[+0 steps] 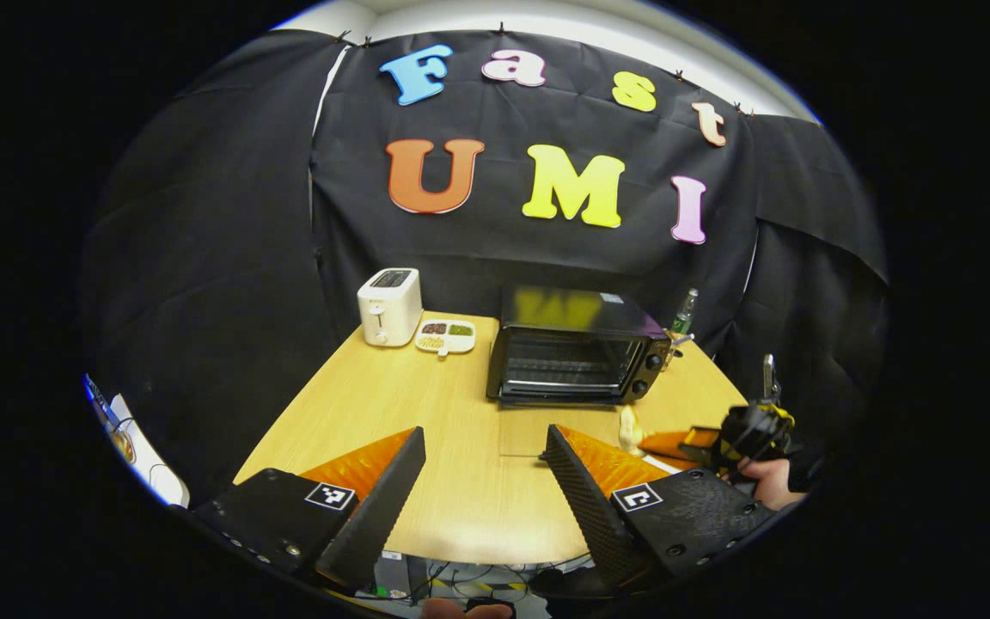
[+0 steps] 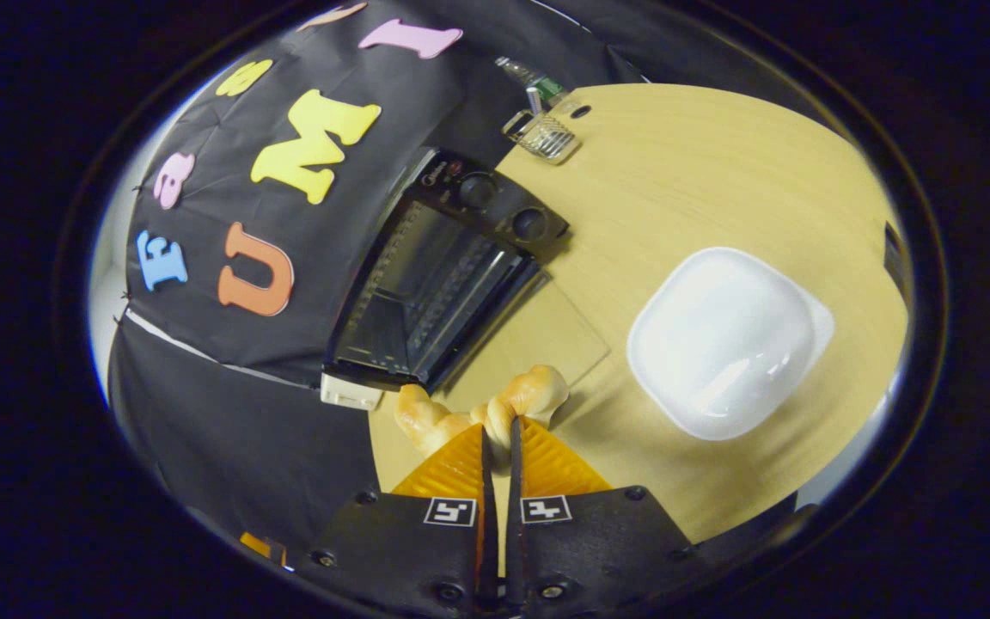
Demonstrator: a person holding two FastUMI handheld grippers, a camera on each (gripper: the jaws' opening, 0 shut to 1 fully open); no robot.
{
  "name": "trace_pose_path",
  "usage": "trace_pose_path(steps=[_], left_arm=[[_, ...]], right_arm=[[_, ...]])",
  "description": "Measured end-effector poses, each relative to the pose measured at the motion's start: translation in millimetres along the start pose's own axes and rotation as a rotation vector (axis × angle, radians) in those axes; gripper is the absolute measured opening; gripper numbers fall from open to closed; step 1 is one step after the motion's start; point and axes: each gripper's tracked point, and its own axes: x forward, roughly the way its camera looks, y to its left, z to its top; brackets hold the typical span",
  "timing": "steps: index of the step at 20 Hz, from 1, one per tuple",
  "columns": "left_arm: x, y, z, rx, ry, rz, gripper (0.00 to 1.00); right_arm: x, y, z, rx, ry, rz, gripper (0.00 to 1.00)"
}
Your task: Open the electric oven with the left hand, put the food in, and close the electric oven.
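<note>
In the left gripper view we see our left gripper [image 1: 485, 447] hanging over the near edge of the wooden table [image 1: 426, 413] with its two fingers spread wide and nothing between them. Straight ahead of it, on the far half of the table, stands the black oven [image 1: 577, 357]; its glass door [image 1: 559, 425] lies folded down flat toward us, and the wire rack inside shows. To the left of the oven, at the far edge, we see a white toaster [image 1: 390, 306] and just beside it a small white tray [image 1: 446, 336] with bits of food in its compartments. A bottle [image 1: 684, 313] stands behind the oven's right corner. At the right of this view our right gripper [image 1: 663, 444], held by a hand [image 1: 772, 481], carries a pale piece of bread [image 1: 630, 430] near the open door. In the right gripper view that gripper's fingers are pressed close together, pinching the twisted bread [image 2: 478, 411] at its middle, so both ends stick out. The bread hangs just in front of the lowered door [image 2: 538, 340], and a white plate [image 2: 723, 340] sits on the table to the right of it.
</note>
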Motion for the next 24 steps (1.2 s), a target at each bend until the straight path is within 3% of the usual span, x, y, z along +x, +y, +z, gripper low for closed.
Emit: trace_pose_path(steps=[5,13,15,17,20,21,24], left_arm=[[-14,28,-5,0.004,0.032,0.033,0.93],[-15,65,-9,0.025,0.085,0.084,0.93],[-16,75,-8,0.019,0.087,0.106,0.93],[-16,81,-10,0.017,0.092,0.122,0.93],[-17,88,-12,0.018,0.101,0.139,0.93],[-17,88,-11,0.014,0.101,0.137,0.93],[-14,84,-9,0.027,0.096,0.127,0.93]], right_arm=[[65,42,30,0.077,-0.082,0.057,0.06],[147,72,84,0.19,-0.208,0.073,0.04],[168,67,90,0.208,-0.205,0.058,0.07],[179,64,97,0.238,-0.226,0.052,0.05],[189,59,99,0.256,-0.243,0.031,0.1],[191,58,99,0.26,-0.249,0.032,0.15],[191,63,98,0.267,-0.248,0.049,0.16]])
